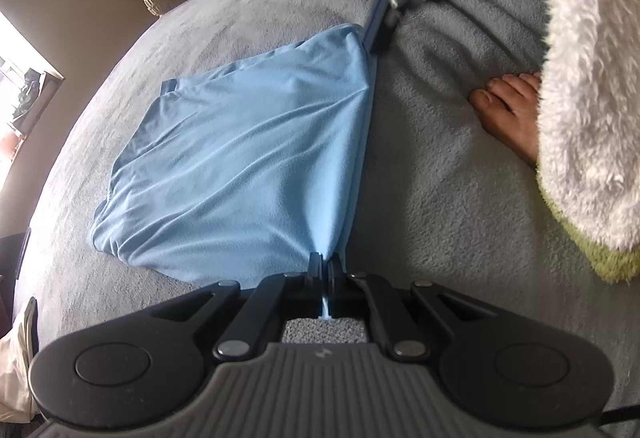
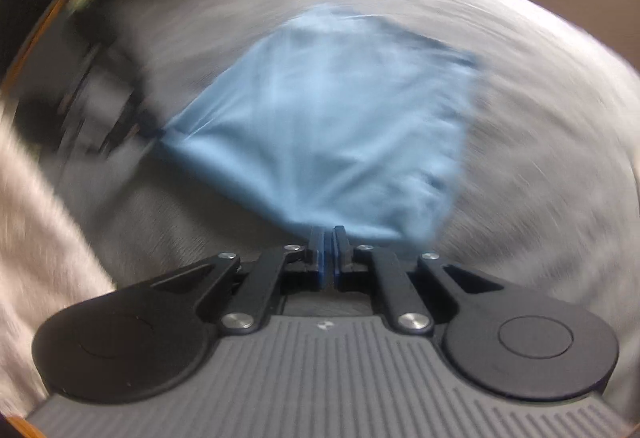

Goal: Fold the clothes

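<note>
Light-blue garment (image 1: 240, 158) lies on grey bedspread (image 1: 440, 238), partly folded. Left gripper (image 1: 325, 266) clamped on near corner; right gripper (image 2: 329, 238) clamped on the other corner of the same edge. Edge taut between them, likely to carry one straight fold line over. Right view blurred.

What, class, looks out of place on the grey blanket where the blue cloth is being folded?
A bare foot rests on the blanket close to the cloth, apart from it; it could get in the fold's way.

Left claw (image 1: 325, 265) pinched closed, angled downward, right claw (image 2: 329, 240) likewise clamped, bare foot (image 1: 508, 110) nearby
</note>
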A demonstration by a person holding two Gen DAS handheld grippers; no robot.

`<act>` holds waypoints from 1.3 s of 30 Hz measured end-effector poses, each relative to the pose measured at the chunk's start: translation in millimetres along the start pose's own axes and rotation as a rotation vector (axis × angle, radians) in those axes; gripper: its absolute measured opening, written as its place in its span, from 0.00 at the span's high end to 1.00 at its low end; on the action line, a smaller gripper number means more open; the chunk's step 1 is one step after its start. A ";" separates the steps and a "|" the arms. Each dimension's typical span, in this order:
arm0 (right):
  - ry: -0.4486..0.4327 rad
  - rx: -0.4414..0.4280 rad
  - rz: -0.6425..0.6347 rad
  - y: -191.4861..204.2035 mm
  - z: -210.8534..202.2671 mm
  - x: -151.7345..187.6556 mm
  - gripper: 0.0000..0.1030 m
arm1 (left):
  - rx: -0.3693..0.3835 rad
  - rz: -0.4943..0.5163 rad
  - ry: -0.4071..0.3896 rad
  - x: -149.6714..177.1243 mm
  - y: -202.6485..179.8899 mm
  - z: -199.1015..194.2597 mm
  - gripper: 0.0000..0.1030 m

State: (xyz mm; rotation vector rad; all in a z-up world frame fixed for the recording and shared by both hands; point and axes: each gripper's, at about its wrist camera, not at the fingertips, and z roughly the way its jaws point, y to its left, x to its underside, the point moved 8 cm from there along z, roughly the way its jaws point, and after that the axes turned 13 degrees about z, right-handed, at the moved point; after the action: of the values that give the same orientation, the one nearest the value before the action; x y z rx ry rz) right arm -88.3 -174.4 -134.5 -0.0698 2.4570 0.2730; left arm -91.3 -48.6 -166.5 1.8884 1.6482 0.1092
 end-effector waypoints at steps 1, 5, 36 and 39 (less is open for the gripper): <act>-0.019 0.009 0.092 -12.7 -5.0 -1.9 0.96 | 0.000 0.002 0.001 0.1 -0.3 0.0 0.98; -0.091 0.014 0.341 -47.0 -15.0 -0.1 0.95 | -0.003 0.010 0.007 0.1 -2.1 -0.3 0.98; -0.238 -0.450 1.427 -113.7 8.2 50.5 0.98 | 0.002 0.009 0.014 1.3 -1.5 2.9 0.97; -0.250 -0.545 1.651 -120.4 14.4 71.1 0.98 | -0.001 0.012 0.014 1.1 -2.1 3.1 0.97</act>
State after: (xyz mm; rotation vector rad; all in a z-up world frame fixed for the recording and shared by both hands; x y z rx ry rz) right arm -120.9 -287.6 -211.1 1.6367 1.5338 1.4603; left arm -91.4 -48.8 -170.4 1.9008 1.6458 0.1284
